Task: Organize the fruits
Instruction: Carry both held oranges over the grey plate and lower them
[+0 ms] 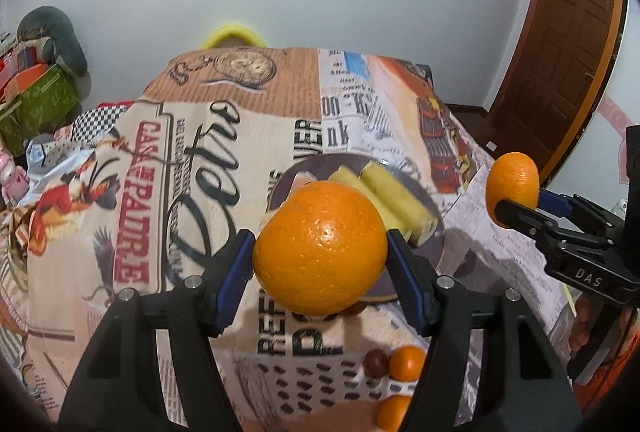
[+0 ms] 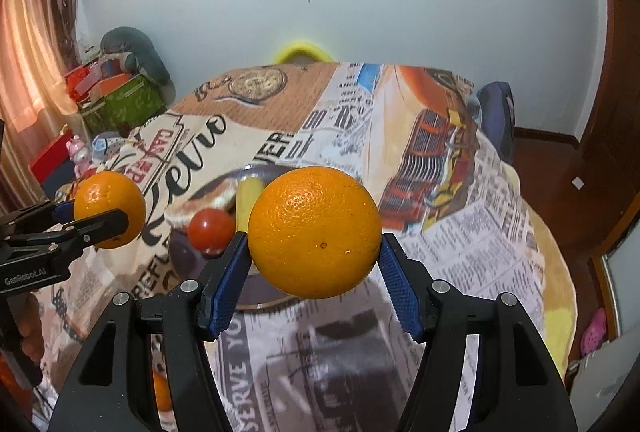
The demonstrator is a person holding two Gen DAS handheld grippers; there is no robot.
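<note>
My left gripper point(image 1: 320, 252) is shut on an orange point(image 1: 320, 248) and holds it above the table, just in front of a dark plate point(image 1: 436, 244). My right gripper point(image 2: 314, 248) is shut on a second orange point(image 2: 314, 232), also in the air over the plate point(image 2: 180, 256). Each gripper shows in the other's view: the right one with its orange point(image 1: 512, 188), the left one with its orange point(image 2: 108, 212). The plate holds yellow fruit pieces point(image 1: 384, 192), a red tomato point(image 2: 211, 230) and a pale slice point(image 2: 204, 204).
The table wears a printed cloth point(image 1: 180, 160). Two small oranges point(image 1: 406, 362) and a dark grape point(image 1: 376, 362) lie near its front edge. A yellow chair back point(image 1: 232, 34) stands behind the table. Boxes and toys point(image 1: 36, 92) sit at the left, a door point(image 1: 560, 52) at the right.
</note>
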